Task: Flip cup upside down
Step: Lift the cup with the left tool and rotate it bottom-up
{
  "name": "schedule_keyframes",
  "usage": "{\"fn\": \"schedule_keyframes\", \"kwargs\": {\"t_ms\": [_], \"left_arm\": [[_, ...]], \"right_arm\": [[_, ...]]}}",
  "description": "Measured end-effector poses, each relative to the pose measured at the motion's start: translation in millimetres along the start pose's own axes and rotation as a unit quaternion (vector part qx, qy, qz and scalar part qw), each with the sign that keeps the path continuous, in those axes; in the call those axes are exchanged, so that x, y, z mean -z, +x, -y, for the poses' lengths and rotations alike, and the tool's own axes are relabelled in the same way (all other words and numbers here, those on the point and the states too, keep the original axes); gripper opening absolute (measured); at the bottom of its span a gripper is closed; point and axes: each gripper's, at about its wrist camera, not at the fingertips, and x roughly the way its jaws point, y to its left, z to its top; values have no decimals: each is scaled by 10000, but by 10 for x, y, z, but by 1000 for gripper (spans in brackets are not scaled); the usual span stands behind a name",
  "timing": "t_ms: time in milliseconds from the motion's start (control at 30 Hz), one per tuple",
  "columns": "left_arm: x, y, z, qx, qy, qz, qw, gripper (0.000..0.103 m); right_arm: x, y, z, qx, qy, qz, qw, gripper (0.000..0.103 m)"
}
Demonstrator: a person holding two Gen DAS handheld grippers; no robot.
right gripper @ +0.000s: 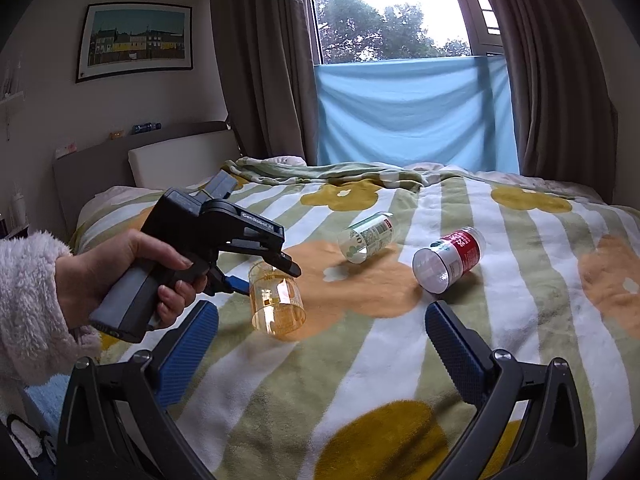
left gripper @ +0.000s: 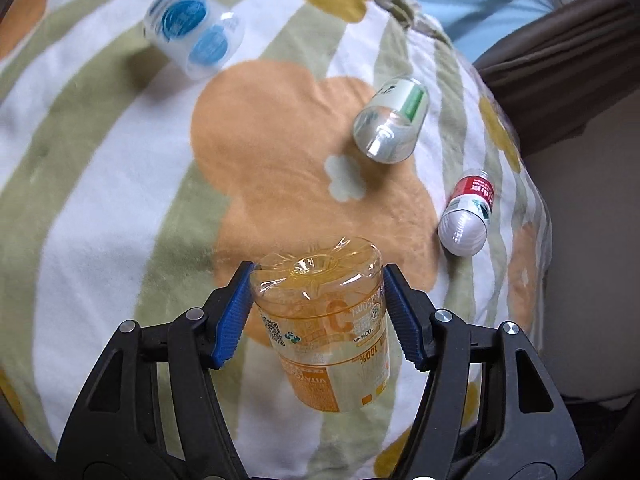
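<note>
One orange cup (left gripper: 320, 320) sits clamped in your left gripper (left gripper: 318, 312), base up, above the bed (right gripper: 400, 360).

Your left fingers (left gripper: 230, 320) press its two sides, and its open mouth hangs just over the flowered blanket (left gripper: 120, 200). Your right gripper (right gripper: 320, 344) hovers spread wide with nothing in it. Ahead of the orange cup, the green-label cup (left gripper: 390, 118) and red-label cup (left gripper: 466, 214) lie tipped over near the bed's right edge; the blue-label cup (left gripper: 194, 32) stands well apart to the far left. Bare blanket lies between them.
</note>
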Motion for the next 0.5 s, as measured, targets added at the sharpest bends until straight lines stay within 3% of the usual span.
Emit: {"fn": "schedule_keyframes", "kwargs": {"t_ms": [100,167,233,400,433,500], "left_arm": [[89,-156,92,-241,609,528,9965,61],[165,-243,163,-380,1032,930,9896,61],[260,-319,249,-537,1486,1385,9777,61],[635,-285,430,-1090,2652,2167,9332,61],[673,-226,462,-1166,2769,2192,9283,61],[719,-147,440,-1164,2808,2177,9275,61]], "right_arm": [[12,-8,-1,-114,295,138,9994,103],[23,-11,-8,-187,486,218,9984,103],[38,-12,-10,-252,662,277,9971,103],[147,39,18,-407,1041,256,9934,103],[173,46,22,-405,1079,233,9931,103],[213,59,20,-410,1110,175,9928,103]]}}
